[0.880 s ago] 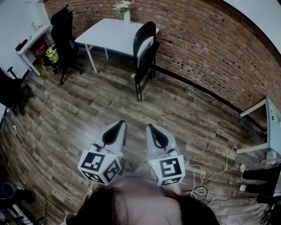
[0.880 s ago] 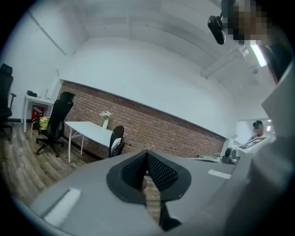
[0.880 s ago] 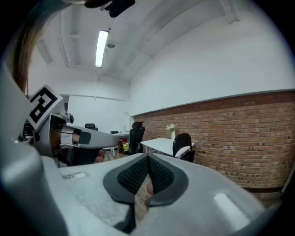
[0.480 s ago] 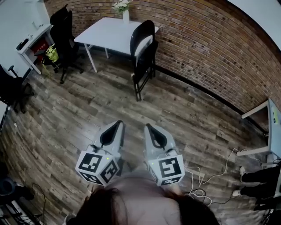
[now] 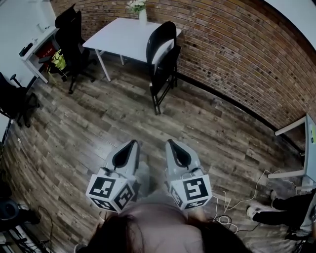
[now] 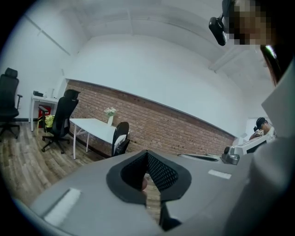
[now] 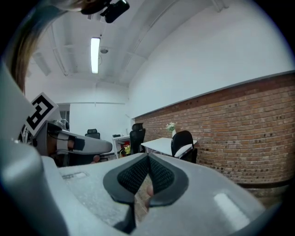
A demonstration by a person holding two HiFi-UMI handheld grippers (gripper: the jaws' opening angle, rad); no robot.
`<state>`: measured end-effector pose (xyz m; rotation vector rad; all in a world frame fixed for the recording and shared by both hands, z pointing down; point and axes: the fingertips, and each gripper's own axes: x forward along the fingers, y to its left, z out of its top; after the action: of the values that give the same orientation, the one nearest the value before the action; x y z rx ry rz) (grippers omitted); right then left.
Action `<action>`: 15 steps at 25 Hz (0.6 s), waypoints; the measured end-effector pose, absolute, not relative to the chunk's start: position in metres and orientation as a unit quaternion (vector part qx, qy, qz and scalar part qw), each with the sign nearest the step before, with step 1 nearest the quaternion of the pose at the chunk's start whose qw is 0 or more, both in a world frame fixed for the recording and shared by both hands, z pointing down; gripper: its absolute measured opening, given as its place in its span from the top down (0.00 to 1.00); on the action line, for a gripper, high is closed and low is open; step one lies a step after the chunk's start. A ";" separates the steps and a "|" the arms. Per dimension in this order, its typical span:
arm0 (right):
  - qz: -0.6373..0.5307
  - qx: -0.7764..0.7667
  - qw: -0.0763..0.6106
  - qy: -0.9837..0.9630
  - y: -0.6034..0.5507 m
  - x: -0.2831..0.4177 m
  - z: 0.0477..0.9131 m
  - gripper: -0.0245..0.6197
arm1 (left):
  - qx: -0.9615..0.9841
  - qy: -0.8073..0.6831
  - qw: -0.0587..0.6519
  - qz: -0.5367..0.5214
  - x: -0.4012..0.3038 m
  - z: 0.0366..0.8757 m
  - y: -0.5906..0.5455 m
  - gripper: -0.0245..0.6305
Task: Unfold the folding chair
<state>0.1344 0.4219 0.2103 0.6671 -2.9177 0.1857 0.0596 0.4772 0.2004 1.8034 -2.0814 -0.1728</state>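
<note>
A black folding chair (image 5: 163, 62) with a white seat pad stands folded against the white table (image 5: 127, 37) by the brick wall; it also shows far off in the left gripper view (image 6: 120, 139) and the right gripper view (image 7: 184, 146). My left gripper (image 5: 133, 143) and right gripper (image 5: 169, 143) hover side by side over the wood floor, well short of the chair. Both are shut with nothing between their jaws, which meet at the tips in the left gripper view (image 6: 147, 153) and the right gripper view (image 7: 148, 158).
A black office chair (image 5: 71, 37) stands left of the table, another (image 5: 15, 101) at the left edge. A vase of flowers (image 5: 139, 11) sits on the table. White cables (image 5: 232, 200) lie on the floor at right, near a person's shoes (image 5: 256, 212) and a second table (image 5: 301, 148).
Both grippers have shifted slightly lower in the head view. The shoes at the lower right have moved left. The chair has not moved.
</note>
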 end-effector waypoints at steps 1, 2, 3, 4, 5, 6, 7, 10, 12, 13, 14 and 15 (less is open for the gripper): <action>0.064 0.224 0.069 -0.970 0.416 0.131 0.211 0.97 | 0.643 -0.739 0.191 -0.061 0.055 0.202 0.470 0.97; 0.067 0.227 0.068 -0.969 0.410 0.127 0.212 0.97 | 0.646 -0.737 0.191 -0.061 0.051 0.203 0.463 0.97; 0.069 0.228 0.066 -0.969 0.404 0.122 0.212 0.97 | 0.650 -0.733 0.192 -0.061 0.046 0.203 0.455 0.97; 0.070 0.229 0.066 -0.969 0.398 0.117 0.212 0.97 | 0.654 -0.729 0.193 -0.062 0.041 0.203 0.448 0.97; 0.070 0.230 0.065 -0.969 0.393 0.111 0.212 0.97 | 0.659 -0.724 0.194 -0.065 0.035 0.203 0.440 0.97; 0.069 0.230 0.064 -0.969 0.388 0.104 0.211 0.97 | 0.663 -0.720 0.195 -0.068 0.029 0.202 0.433 0.97; 0.066 0.231 0.063 -0.969 0.382 0.097 0.209 0.97 | 0.666 -0.716 0.194 -0.070 0.022 0.201 0.426 0.97; 0.058 0.232 0.059 -0.969 0.364 0.074 0.203 0.97 | 0.671 -0.713 0.190 -0.073 -0.001 0.197 0.404 0.97; 0.057 0.234 0.055 -0.969 0.353 0.058 0.199 0.97 | 0.673 -0.712 0.187 -0.074 -0.018 0.194 0.392 0.97; 0.058 0.235 0.053 -0.969 0.347 0.051 0.198 0.97 | 0.674 -0.711 0.186 -0.076 -0.026 0.193 0.386 0.97; 0.059 0.237 0.052 -0.968 0.341 0.043 0.198 0.97 | 0.674 -0.711 0.185 -0.078 -0.035 0.192 0.381 0.97; 0.058 0.238 0.051 -0.968 0.336 0.036 0.198 0.97 | 0.674 -0.711 0.184 -0.080 -0.043 0.192 0.376 0.97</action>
<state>0.0362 0.3361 0.1979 0.7257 -2.9458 0.1772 -0.0433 0.3762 0.1916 1.9011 -2.0044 -0.2247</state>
